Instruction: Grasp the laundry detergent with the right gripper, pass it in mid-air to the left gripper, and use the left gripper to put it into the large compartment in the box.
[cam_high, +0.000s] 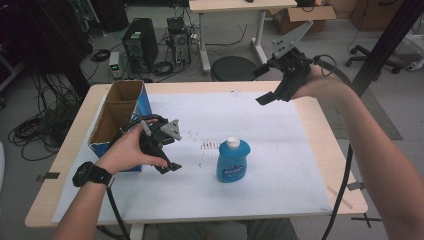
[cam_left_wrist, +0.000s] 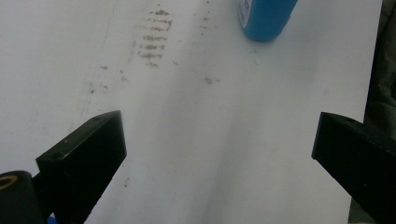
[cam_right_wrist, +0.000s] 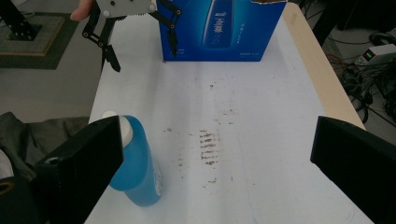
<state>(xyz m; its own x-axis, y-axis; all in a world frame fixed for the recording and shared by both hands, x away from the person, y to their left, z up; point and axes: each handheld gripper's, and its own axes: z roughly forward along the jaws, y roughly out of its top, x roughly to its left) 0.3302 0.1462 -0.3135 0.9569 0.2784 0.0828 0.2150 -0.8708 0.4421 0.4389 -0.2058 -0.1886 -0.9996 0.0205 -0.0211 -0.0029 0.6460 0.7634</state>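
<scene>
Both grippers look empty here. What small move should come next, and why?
Probably bring the left gripper across toward the blue bottle. Its jaws are wide apart and empty, the bottle stands upright and untouched just beyond them, and the right gripper is raised farther off, also open.

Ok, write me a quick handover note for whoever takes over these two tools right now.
Left tool: open, holding nothing, low over the white sheet just in front of the blue cardboard box.
Right tool: open, holding nothing, raised over the far right part of the table.
Blue bottle: upright with its white cap on, standing on the sheet between the tools, untouched.
Box: open at the top, at the table's left edge; its inside is hard to see.
Done: no grasp yet. Left: probably pick up the bottle and move it, perhaps into the box.
</scene>
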